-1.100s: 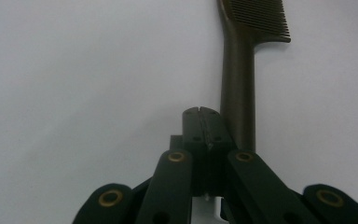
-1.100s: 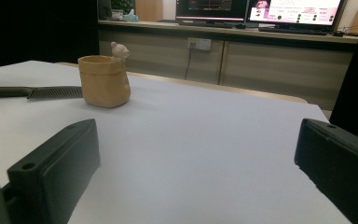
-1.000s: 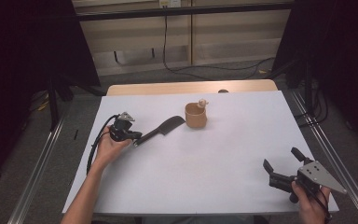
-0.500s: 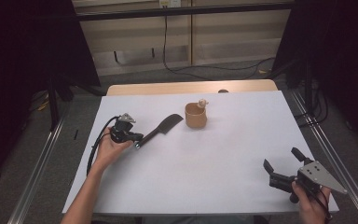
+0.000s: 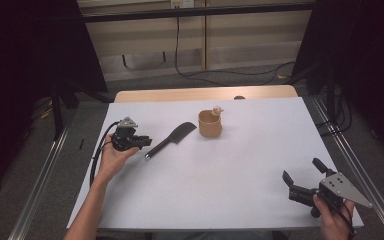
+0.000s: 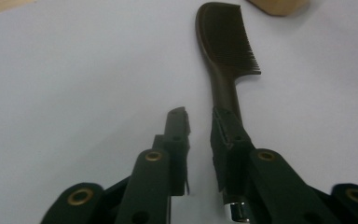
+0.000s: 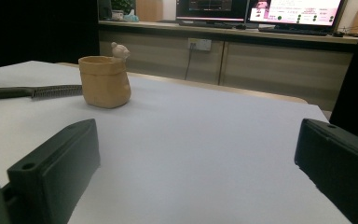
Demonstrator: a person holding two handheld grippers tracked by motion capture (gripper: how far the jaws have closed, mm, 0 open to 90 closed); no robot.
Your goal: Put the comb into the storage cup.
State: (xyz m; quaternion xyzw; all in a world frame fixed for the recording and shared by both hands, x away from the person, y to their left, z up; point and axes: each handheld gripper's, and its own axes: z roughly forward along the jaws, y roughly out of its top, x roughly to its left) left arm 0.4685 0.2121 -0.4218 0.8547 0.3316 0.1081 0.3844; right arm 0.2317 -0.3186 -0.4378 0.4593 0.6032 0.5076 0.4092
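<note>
Comb (image 5: 172, 139): lying flat on the white desk (image 5: 230, 200), left of the middle, its toothed head pointing toward the cup and its handle end pointing toward the left claw. In the left gripper view the comb (image 6: 226, 60) is running away from the camera, teeth facing right, with a silvery cap at the near end of the handle.

Left claw (image 5: 142, 145): resting low on the desk in the person's left hand (image 5: 111, 160), right at the comb's handle end. In the left gripper view the left claw (image 6: 200, 116) is showing a narrow gap between its jaws; they have just been opening. The handle is passing under or behind the right-hand jaw rather than sitting in the gap; whether that jaw is touching it cannot be told. The pads are not pressing on the comb.

Cup (image 5: 210, 123): a tan cup with a small figure on its rim, standing upright just beyond the comb's head, apart from it. In the right gripper view the cup (image 7: 105, 81) is standing at the upper left with the comb's teeth beside it.

Right claw (image 5: 302, 177): held in the right hand (image 5: 332, 220) at the desk's near right corner, well apart from comb and cup. Its jaws are standing wide apart with bare desk between them.
</note>
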